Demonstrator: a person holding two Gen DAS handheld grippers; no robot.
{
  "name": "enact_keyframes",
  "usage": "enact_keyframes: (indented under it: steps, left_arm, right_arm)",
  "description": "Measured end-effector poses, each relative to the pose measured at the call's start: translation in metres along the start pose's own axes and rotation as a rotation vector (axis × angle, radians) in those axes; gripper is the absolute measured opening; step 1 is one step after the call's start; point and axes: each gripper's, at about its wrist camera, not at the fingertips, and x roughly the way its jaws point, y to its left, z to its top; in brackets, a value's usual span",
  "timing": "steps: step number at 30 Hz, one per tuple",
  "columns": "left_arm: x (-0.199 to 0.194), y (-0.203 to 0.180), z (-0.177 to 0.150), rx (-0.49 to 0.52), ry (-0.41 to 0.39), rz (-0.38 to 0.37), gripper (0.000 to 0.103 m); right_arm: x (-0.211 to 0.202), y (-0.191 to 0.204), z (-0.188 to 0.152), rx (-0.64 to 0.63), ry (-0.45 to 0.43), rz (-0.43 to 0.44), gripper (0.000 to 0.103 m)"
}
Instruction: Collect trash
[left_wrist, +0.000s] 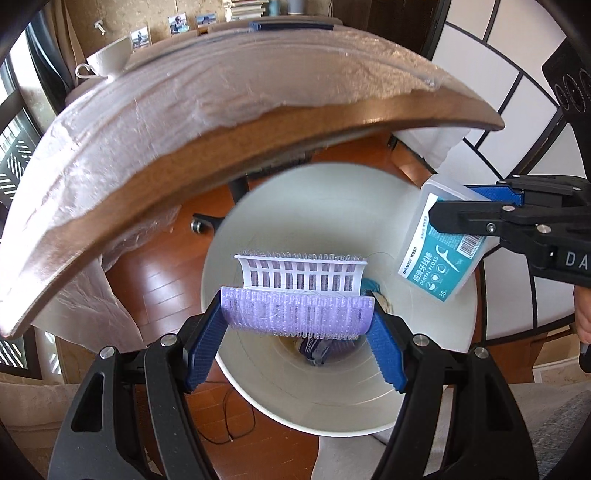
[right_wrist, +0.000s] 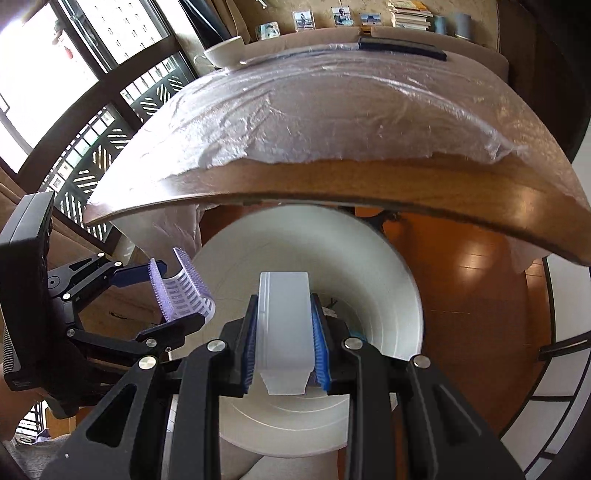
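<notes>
The brown wood table (right_wrist: 369, 184) fills the top of the frame, covered by a clear plastic sheet (right_wrist: 332, 110). A white cup (right_wrist: 225, 51) sits at its far upper left, a dark flat thing (right_wrist: 402, 48) at the upper right.

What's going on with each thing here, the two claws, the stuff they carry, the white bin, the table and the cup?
left gripper: shut on the purple hair roller, above the bin.
purple hair roller: held, broken open.
right gripper: shut on the floss box.
floss box: held over the bin, lid closed.
white bin: open, some trash at the bottom.
table: partly covered by plastic film.
cup: upright on the table.
</notes>
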Motion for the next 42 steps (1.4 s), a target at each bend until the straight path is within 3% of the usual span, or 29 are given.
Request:
enact_keyframes:
  steps: [20,24,26,28,35,38,39,42]
  left_arm:
    - [0.044,-0.001,-0.011,-0.002,0.118,-0.006,0.072]
    - [0.050,-0.004,-0.014,0.002,0.144,-0.039,0.072]
    - [0.050,-0.005,-0.015,0.001,0.150,-0.039,0.074]
    - [0.050,-0.005,-0.016,-0.002,0.150,-0.041,0.081]
    - [0.029,0.003,-0.011,-0.043,0.126,-0.044,0.086]
    - [-0.007,0.010,0.007,-0.071,0.031,-0.034,0.090]
    - [-0.026,0.015,0.019,-0.082,-0.026,-0.005,0.097]
    - [-0.065,0.031,0.048,-0.121,-0.188,0.057,0.101]
  right_arm:
    - [0.042,-0.013,-0.026,0.014,0.123,-0.024,0.026]
    - [0.048,-0.011,-0.026,0.010,0.152,-0.012,0.026]
    - [0.047,-0.012,-0.025,0.014,0.151,-0.019,0.036]
    - [0.043,-0.016,-0.024,0.027,0.144,-0.010,0.058]
    - [0.015,-0.022,-0.007,0.050,0.094,0.006,0.071]
    - [-0.015,-0.021,0.012,0.056,0.016,0.023,0.082]
    - [-0.023,-0.021,0.018,0.056,-0.009,0.025,0.087]
    - [-0.052,-0.031,0.054,0.056,-0.136,-0.010,0.098]
